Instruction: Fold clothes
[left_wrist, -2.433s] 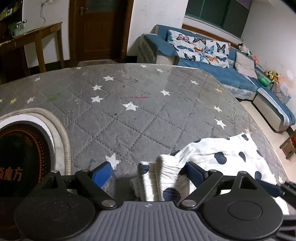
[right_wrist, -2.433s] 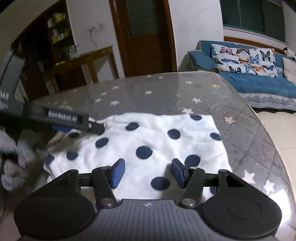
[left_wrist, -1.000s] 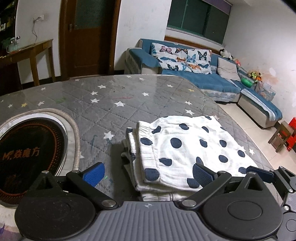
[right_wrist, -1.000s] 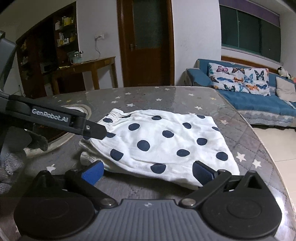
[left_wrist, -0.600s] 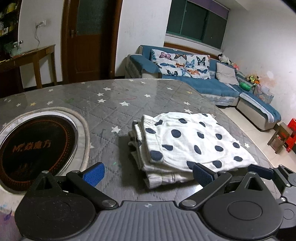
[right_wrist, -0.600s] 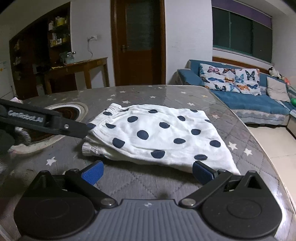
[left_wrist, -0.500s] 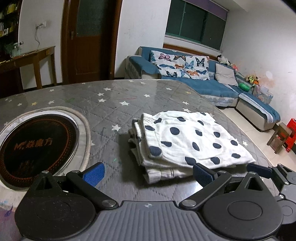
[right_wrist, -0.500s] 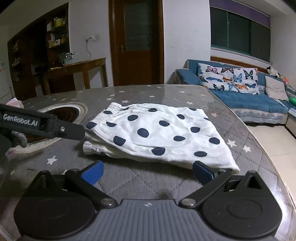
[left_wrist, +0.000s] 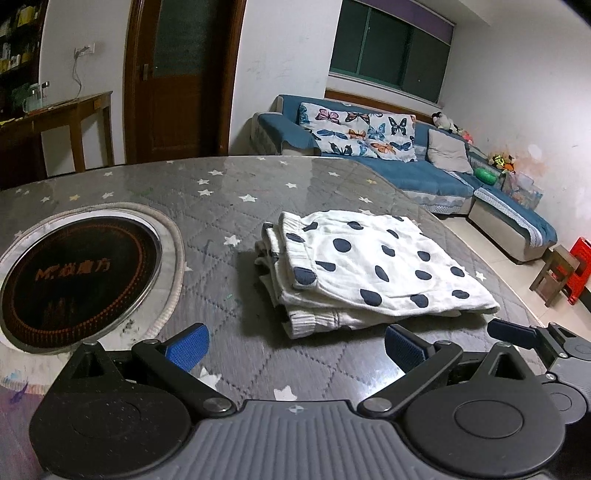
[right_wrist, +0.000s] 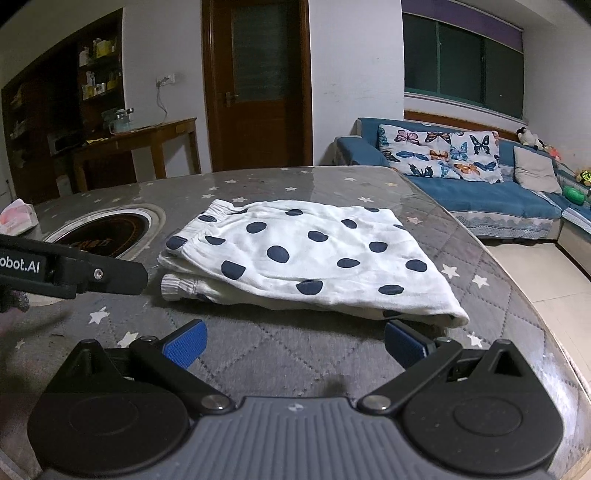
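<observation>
Grey quilted star-print cover on table (left_wrist: 229, 199), glossy sheet over it, round-edged at 3 o'clock. Inset cooktop (left_wrist: 74, 273) at 9 o'clock in left view, dark glass w/ orange ring marks, logo text blurred. Room behind: brown door (right_wrist: 258, 85) at 12, wood side table (right_wrist: 147, 144) at 10–11 w/ jug on it, dark shelves at 10, contents too small to ID. Blue sofa (left_wrist: 424, 173) at 1–2 o'clock, green-tinted window above, tile floor at 3.

Counts: 1 garment (left_wrist: 369, 269), white w/ navy dots, folded flat in stacked layers, waistband end toward 9–10 o'clock, lying on cover right of cooktop, not touching it. 2 butterfly cushions, 1 plain grey cushion. 1 tissue pack (right_wrist: 18, 218) at 9 in right view. Red stool + small wood stool at 3 in left view, both cut by frame edge.

Left gripper (left_wrist: 295, 343) at 6 o'clock: jaws spread wide, nothing between, near edge of garment just ahead, no contact. Right gripper (right_wrist: 293, 341) same: spread, empty, short of the fold. Right gripper's tip also pokes in at 4 in left view; left gripper's arm enters right view at 9, label part cut off. Lower garment layers hidden under top one; layer count unclear. Toys on far sofa end too small to tell.
</observation>
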